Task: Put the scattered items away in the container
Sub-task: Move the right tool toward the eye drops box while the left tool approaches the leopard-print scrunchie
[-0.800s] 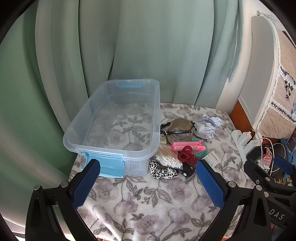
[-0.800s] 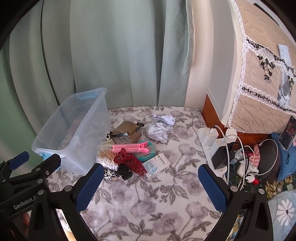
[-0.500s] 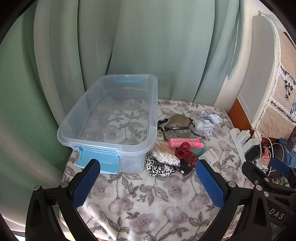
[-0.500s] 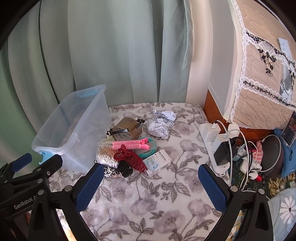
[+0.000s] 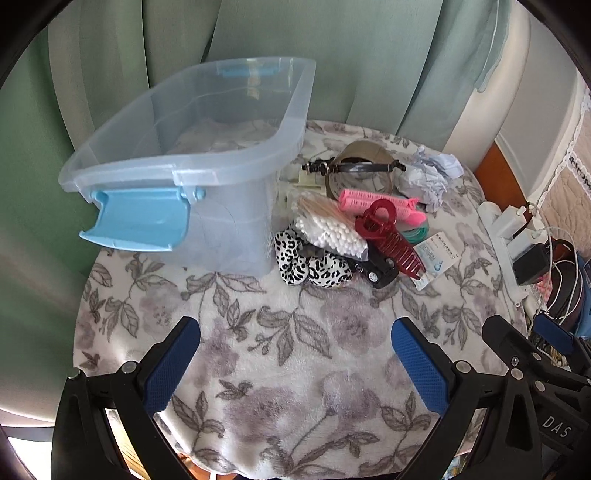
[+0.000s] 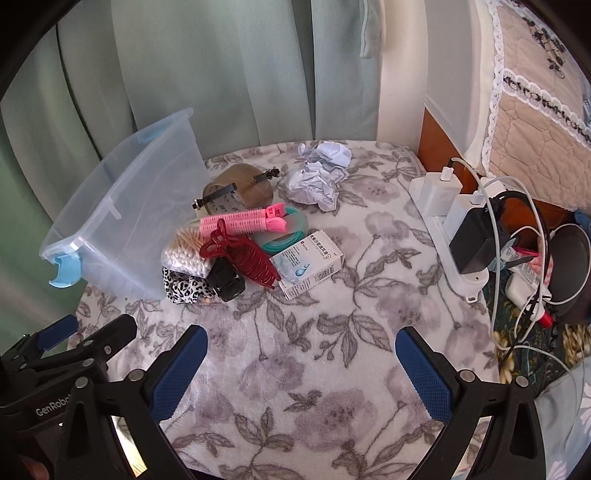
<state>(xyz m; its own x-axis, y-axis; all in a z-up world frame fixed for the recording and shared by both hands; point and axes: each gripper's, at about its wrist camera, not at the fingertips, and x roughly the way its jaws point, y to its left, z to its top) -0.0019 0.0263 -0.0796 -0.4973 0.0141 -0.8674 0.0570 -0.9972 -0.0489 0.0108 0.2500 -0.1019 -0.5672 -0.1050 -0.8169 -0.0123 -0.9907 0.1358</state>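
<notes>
A clear plastic bin [image 5: 221, 162] with blue latches stands on the floral cloth at the left, empty; it also shows in the right wrist view [image 6: 122, 229]. Beside it lies a pile: red claw clip [image 5: 388, 236], pink hair rollers [image 5: 376, 205], cotton swab bag [image 5: 328, 229], leopard scrunchie [image 5: 310, 264], small white box [image 6: 306, 264], tape roll [image 6: 240, 188], crumpled paper [image 6: 317, 173]. My left gripper [image 5: 295, 365] is open and empty, short of the pile. My right gripper [image 6: 301, 373] is open and empty, in front of the box.
A power strip [image 6: 458, 236] with chargers and cables lies along the table's right edge. Green curtains [image 5: 258, 33] hang behind the table. A quilted cover [image 6: 535, 99] is at the far right. The left gripper's body [image 6: 55, 362] shows at lower left in the right wrist view.
Both grippers have moved down and forward toward the table; the bin and pile appear larger and closer. Nothing on the table has moved.
</notes>
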